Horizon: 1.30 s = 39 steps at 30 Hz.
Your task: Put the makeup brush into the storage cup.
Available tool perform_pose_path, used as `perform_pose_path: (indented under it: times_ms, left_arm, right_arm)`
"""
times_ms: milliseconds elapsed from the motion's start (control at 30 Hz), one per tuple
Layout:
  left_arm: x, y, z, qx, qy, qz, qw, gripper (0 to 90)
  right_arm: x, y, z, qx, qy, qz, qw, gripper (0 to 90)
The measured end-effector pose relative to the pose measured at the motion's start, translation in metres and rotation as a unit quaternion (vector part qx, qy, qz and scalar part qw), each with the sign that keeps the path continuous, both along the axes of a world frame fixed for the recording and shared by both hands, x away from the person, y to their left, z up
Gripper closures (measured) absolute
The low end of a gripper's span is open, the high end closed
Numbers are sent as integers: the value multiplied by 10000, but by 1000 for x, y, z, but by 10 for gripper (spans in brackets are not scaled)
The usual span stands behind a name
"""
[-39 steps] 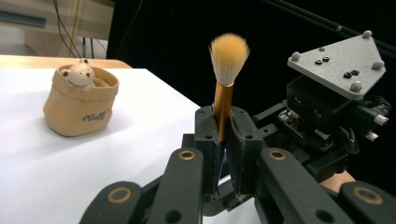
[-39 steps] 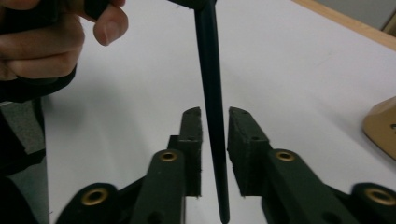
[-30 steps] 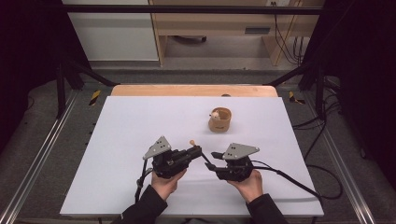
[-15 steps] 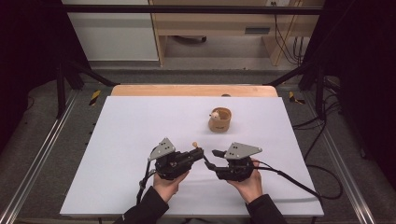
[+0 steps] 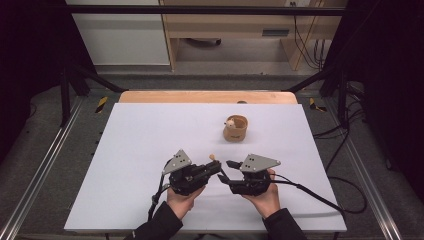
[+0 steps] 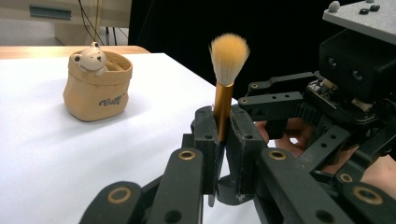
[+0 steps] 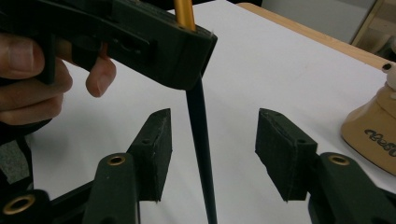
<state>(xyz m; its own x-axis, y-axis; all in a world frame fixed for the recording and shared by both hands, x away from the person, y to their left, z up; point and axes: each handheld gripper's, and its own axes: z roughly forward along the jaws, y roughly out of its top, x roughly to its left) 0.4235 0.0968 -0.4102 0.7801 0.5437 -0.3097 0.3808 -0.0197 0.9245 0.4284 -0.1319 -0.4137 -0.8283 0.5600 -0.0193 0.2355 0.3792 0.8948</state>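
A: Near edge first. Left gripper [image 5: 216,169] sits low over the table [image 5: 140,150], held in a hand [image 5: 181,200]. Jaws?

B: Clamped tight on the brush [image 6: 226,88]. In the left gripper view the pads pinch the gold ferrule, bristles up, brush close to upright. The dark handle [image 7: 200,140] hangs out below the jaws.

A: Right gripper [image 5: 227,170]?

B: Just beside the left one, tips facing it, almost touching in the high view. Its jaws have just been opening. In the right gripper view the handle stands between the two pads [image 7: 156,144] with a clear gap on both sides, so no contact. It holds nothing; about half spread.

A: So the brush is carried by the left alone.

B: Yes. Handle end runs off the bottom of the right gripper view, so whether it touches the table I cannot tell.

A: Farther out?

B: Tan pot [image 5: 235,128] with a small bear figure [image 6: 93,57] on its rim, upright on the white table, well apart from both grippers, toward the far right. Lettering on its side, too small to read.

A: Beyond that?

B: Wooden strip [image 5: 200,96] along the far table edge, then floor and a desk [image 5: 235,30].
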Motion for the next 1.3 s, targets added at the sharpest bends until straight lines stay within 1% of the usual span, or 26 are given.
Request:
perform_pose_path:
  times_ms: [67, 267, 567, 700, 767, 1033, 1133, 1200, 1300]
  left_arm:
    - [0, -1, 0, 21, 6, -11, 10000, 830]
    - [0, -2, -1, 42, 9, 7, 10000, 830]
    - [1, -3, -2, 59, 66, -20, 10000, 830]
    - [1, -4, -2, 70, 69, -40, 9999, 830]
    - [1, -4, -2, 68, 76, -47, 9999, 830]
    - [2, -2, -1, 14, 110, -82, 9999, 823]
    - [2, 2, 1, -16, 71, -58, 10000, 781]
    - [3, 8, 4, -77, 65, -28, 9999, 747]
    - [5, 16, 8, -104, 36, 30, 9999, 710]
  right_arm:
    - [0, 0, 0, 27, 10, 44, 10000, 490]
    - [0, 0, 0, 15, 50, 189, 9998, 636]
    - [-1, 0, 0, 38, 83, 250, 9996, 753]
    - [-1, 0, 0, 12, 107, 263, 9996, 807]
    - [-1, 0, 0, 18, 131, 306, 9994, 821]
    - [-1, 0, 0, 77, 193, 319, 9993, 831]
    - [0, -2, 1, 58, 204, 239, 9995, 831]
    - [0, -3, 2, 60, 194, 198, 9996, 831]
    - [1, -7, 4, 82, 185, 109, 9997, 831]
